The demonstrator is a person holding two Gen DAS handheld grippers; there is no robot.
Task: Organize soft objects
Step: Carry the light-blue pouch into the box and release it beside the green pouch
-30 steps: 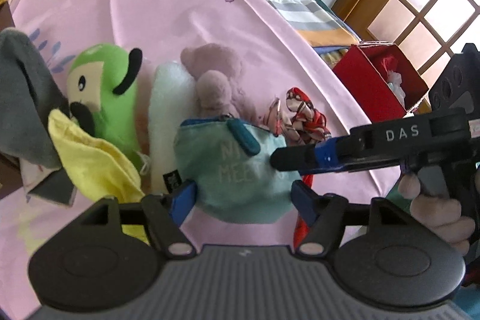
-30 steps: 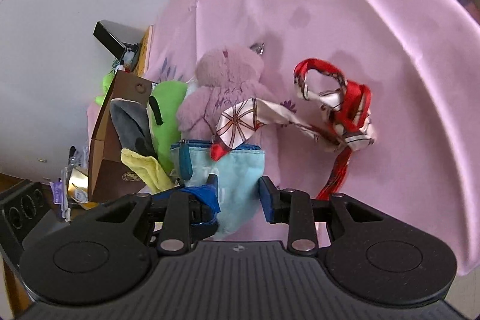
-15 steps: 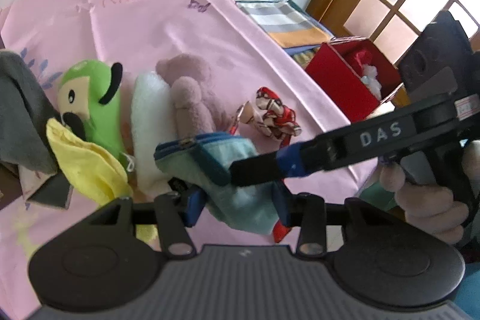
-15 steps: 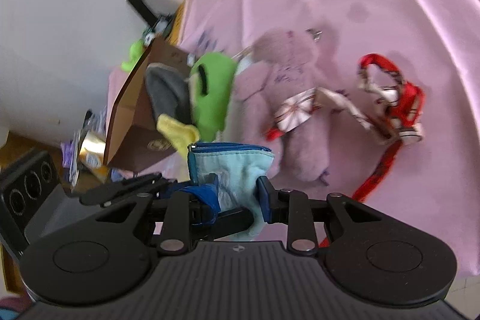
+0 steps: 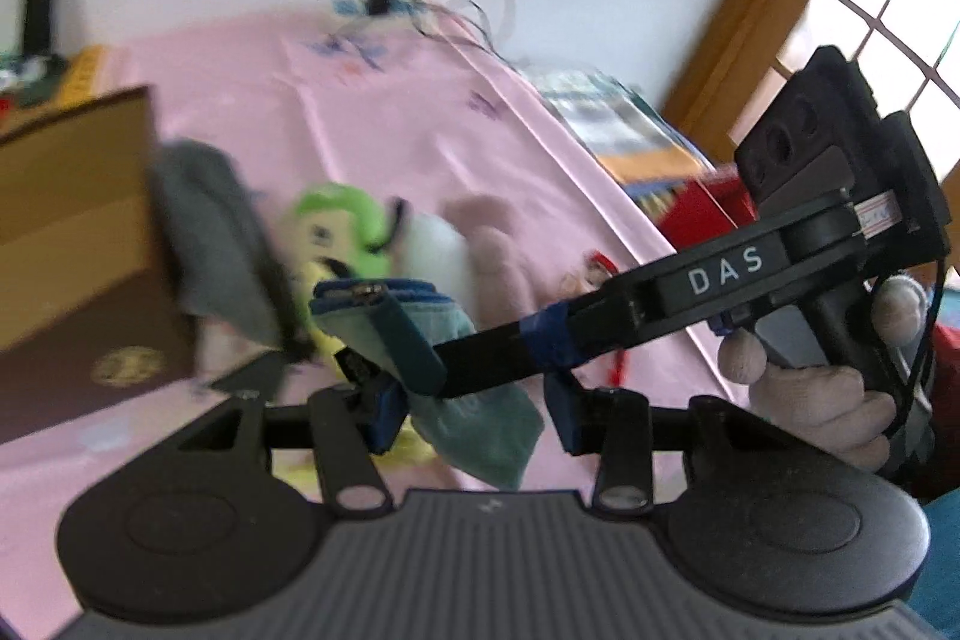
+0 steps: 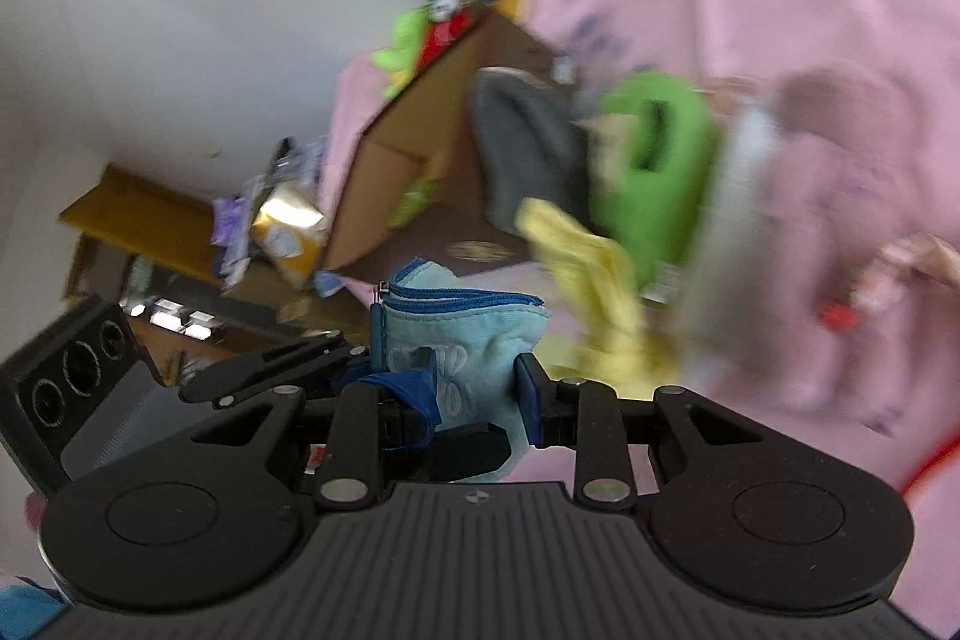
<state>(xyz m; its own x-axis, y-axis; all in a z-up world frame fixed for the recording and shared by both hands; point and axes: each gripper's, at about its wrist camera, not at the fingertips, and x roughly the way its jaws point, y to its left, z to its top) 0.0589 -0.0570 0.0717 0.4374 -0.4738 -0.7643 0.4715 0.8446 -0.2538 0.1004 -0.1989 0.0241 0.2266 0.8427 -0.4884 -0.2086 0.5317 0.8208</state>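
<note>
Teal zip pouch (image 5: 474, 394) hangs lifted above the pink bedspread (image 5: 372, 124).

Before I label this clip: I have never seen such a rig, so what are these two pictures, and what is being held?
No robot here: a person holds a hand tool with two jaws in each hand, and each tool carries a wide-angle camera looking along its jaws. One picture looks out from the left gripper, the other from the right gripper, whose gloved hand shows in the first. Both seem to grip a teal zip pouch, raised above a pink sheet. On the sheet, blurred, lie a green plush, a mauve plush, a grey cloth and a yellow cloth, by a brown box.
</note>
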